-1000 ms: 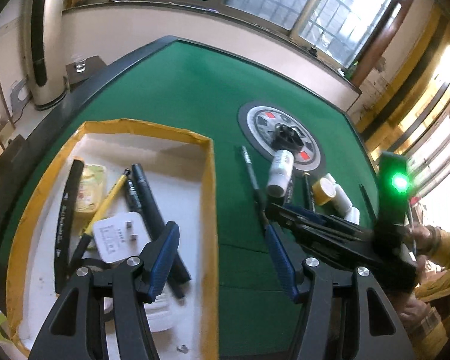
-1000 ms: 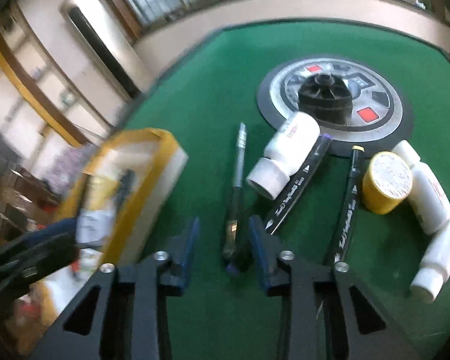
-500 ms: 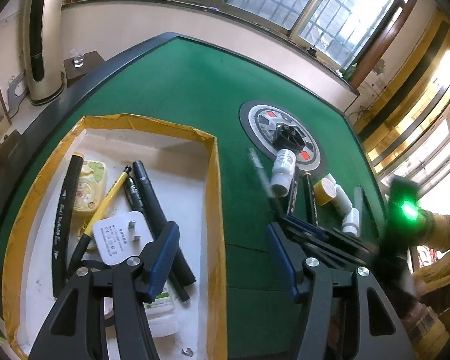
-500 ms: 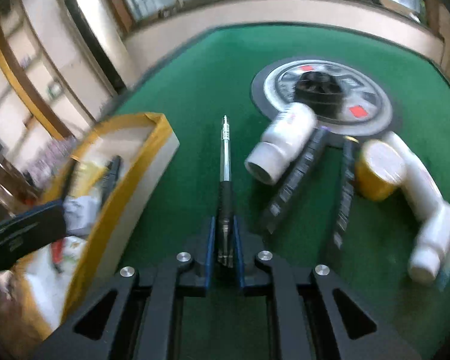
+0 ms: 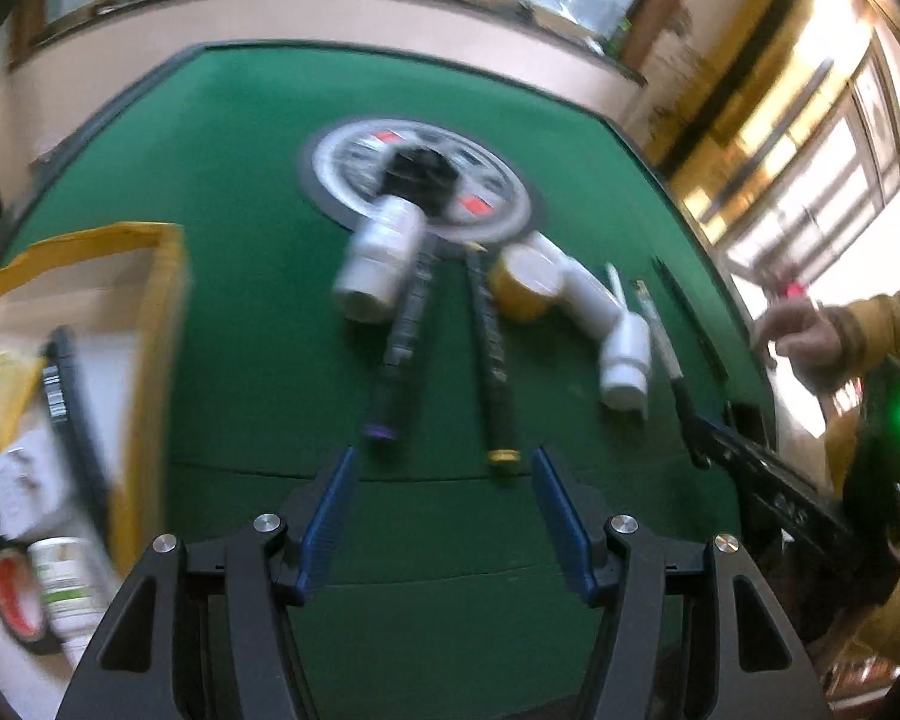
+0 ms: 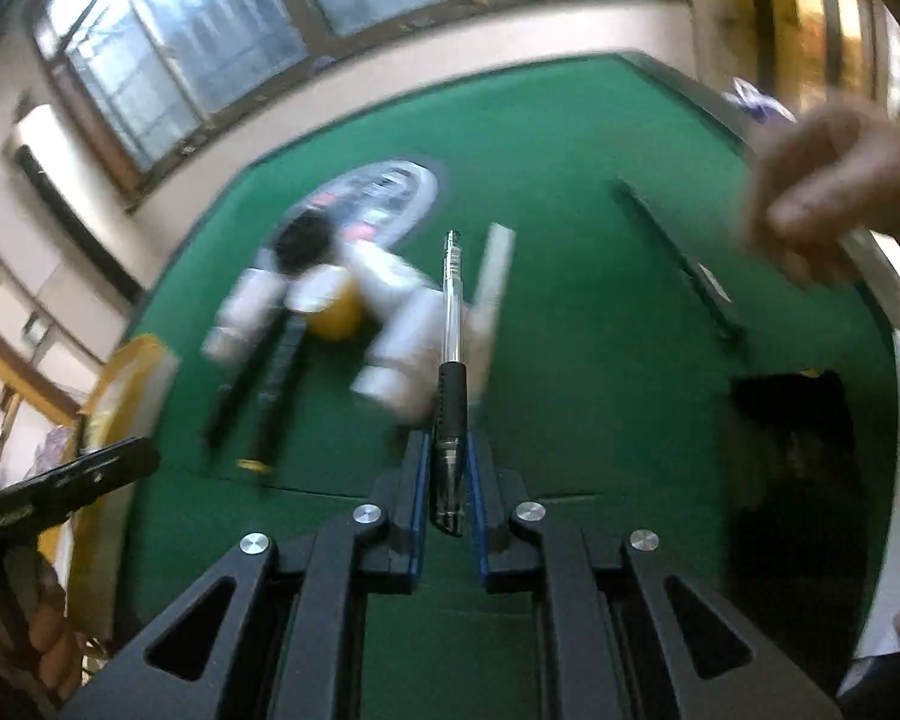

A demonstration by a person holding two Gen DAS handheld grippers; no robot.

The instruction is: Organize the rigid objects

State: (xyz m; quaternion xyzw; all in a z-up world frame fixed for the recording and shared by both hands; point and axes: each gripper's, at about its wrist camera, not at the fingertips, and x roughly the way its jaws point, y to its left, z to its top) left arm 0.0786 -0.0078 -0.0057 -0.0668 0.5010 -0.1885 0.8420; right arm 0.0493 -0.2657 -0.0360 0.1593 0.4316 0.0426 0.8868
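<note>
Right gripper, jaws just closed, clamps a clear-barrelled ballpoint pen by its black grip section, so the barrel projects toward 12 o'clock, clear of the green table. Left gripper stands unclenched and empty over the felt, jaws framing the near ends of a purple-capped marker and a yellow-capped marker, probably its next pick. The yellow-edged box, at 9 o'clock in the left view, already holds sorted items; white bottles and a yellow-lidded jar remain loose near the centre.
</note>
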